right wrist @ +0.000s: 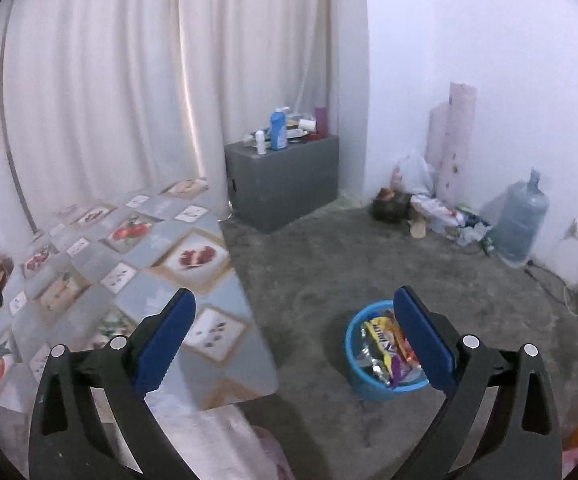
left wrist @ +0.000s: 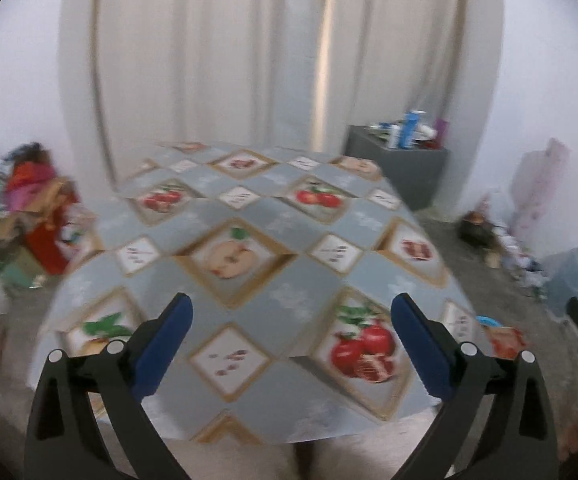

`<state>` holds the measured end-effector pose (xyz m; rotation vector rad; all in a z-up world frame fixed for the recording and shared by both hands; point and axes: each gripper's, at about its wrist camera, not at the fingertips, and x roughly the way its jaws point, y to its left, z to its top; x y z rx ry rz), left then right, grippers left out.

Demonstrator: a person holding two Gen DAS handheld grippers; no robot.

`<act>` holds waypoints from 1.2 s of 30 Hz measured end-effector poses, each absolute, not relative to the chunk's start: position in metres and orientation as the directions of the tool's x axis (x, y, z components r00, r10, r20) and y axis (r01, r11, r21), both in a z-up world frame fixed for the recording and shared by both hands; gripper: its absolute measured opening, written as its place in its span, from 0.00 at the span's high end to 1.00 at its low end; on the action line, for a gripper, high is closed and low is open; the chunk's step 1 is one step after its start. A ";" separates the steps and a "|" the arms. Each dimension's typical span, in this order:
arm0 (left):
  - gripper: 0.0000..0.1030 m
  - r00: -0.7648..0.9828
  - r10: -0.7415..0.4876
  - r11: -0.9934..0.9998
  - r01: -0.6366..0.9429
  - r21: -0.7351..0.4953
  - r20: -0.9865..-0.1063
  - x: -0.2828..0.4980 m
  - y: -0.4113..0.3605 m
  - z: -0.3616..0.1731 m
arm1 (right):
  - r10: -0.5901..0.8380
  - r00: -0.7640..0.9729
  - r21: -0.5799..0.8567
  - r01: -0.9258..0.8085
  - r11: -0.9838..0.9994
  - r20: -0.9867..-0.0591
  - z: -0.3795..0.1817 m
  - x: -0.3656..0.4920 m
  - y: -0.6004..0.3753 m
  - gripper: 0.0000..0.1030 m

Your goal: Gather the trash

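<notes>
Left claw (left wrist: 291,360) spread wide, nothing between the blue pads, hanging over the bench (left wrist: 249,216) with its fruit-pattern cloth at frame centre. Right claw (right wrist: 293,354) spread just as wide, empty too. Blue bin (right wrist: 359,380) on the floor at lower right, stuffed with wrappers (right wrist: 383,346), probably snack packets, partly hidden behind the right pad. Grey cabinet (right wrist: 285,184) beyond, upper centre.
</notes>
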<state>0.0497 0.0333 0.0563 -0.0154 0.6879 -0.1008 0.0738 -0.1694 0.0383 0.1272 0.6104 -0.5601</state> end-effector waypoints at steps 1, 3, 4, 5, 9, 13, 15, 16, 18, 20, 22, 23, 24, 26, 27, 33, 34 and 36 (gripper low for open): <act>0.05 0.771 -0.054 0.998 0.056 -0.018 -0.635 0.048 0.034 0.057 | -0.458 0.671 -0.064 0.524 0.849 -0.584 0.040 0.076 -0.161 0.08; 0.05 0.766 -0.004 0.999 0.023 0.022 -0.643 0.043 0.035 0.057 | -0.454 0.671 -0.100 0.496 0.863 -0.587 0.040 0.079 -0.146 0.08; 0.05 0.763 0.002 0.999 0.023 0.030 -0.647 0.041 0.036 0.056 | -0.459 0.664 -0.130 0.484 0.866 -0.590 0.039 0.080 -0.138 0.08; 0.05 0.757 0.013 0.999 0.020 0.043 -0.654 0.039 0.036 0.055 | -0.467 0.660 -0.151 0.478 0.865 -0.589 0.038 0.080 -0.133 0.08; 0.05 0.709 0.091 0.993 -0.013 0.116 -0.699 0.035 0.037 0.039 | -0.503 0.639 -0.229 0.464 0.856 -0.582 0.031 0.076 -0.118 0.08; 0.05 0.652 0.094 0.994 -0.017 0.110 -0.753 0.031 0.039 0.025 | -0.458 0.597 -0.168 0.476 0.863 -0.658 0.019 0.072 -0.125 0.08; 0.05 0.640 0.086 0.995 -0.015 0.099 -0.764 0.031 0.039 0.021 | -0.446 0.586 -0.145 0.488 0.861 -0.677 0.015 0.070 -0.129 0.08; 0.05 0.639 0.087 0.995 -0.015 0.101 -0.764 0.030 0.039 0.020 | -0.444 0.581 -0.141 0.491 0.860 -0.682 0.013 0.070 -0.130 0.08; 0.05 0.645 0.089 0.995 -0.016 0.103 -0.759 0.030 0.038 0.021 | -0.444 0.574 -0.143 0.493 0.858 -0.688 0.010 0.070 -0.132 0.08; 0.05 0.650 0.089 0.995 -0.020 0.099 -0.755 0.030 0.038 0.023 | -0.443 0.566 -0.152 0.487 0.860 -0.695 0.008 0.072 -0.132 0.08; 0.05 0.656 0.090 0.995 -0.025 0.097 -0.749 0.031 0.037 0.024 | -0.440 0.563 -0.157 0.480 0.863 -0.699 0.006 0.074 -0.132 0.08; 0.05 0.659 0.091 0.995 -0.024 0.100 -0.747 0.031 0.036 0.025 | -0.440 0.562 -0.160 0.477 0.864 -0.701 0.006 0.074 -0.132 0.08; 0.05 0.659 0.091 0.995 -0.023 0.101 -0.747 0.032 0.035 0.025 | -0.440 0.558 -0.164 0.474 0.865 -0.704 0.005 0.075 -0.132 0.08; 0.05 0.658 0.094 0.994 -0.024 0.104 -0.748 0.032 0.034 0.024 | -0.437 0.554 -0.165 0.472 0.866 -0.708 0.004 0.075 -0.132 0.08; 0.05 0.655 0.095 0.994 -0.024 0.105 -0.749 0.033 0.034 0.023 | -0.435 0.552 -0.163 0.472 0.866 -0.712 0.003 0.076 -0.133 0.08; 0.05 0.645 0.100 0.994 -0.029 0.106 -0.758 0.039 0.031 0.020 | -0.434 0.532 -0.167 0.477 0.863 -0.727 -0.001 0.078 -0.137 0.08; 0.05 0.643 0.099 0.994 -0.027 0.107 -0.759 0.040 0.031 0.020 | -0.439 0.529 -0.172 0.478 0.862 -0.726 -0.001 0.079 -0.137 0.08; 0.05 0.640 0.100 0.994 -0.024 0.111 -0.762 0.041 0.029 0.018 | -0.441 0.527 -0.178 0.476 0.861 -0.727 -0.001 0.079 -0.138 0.08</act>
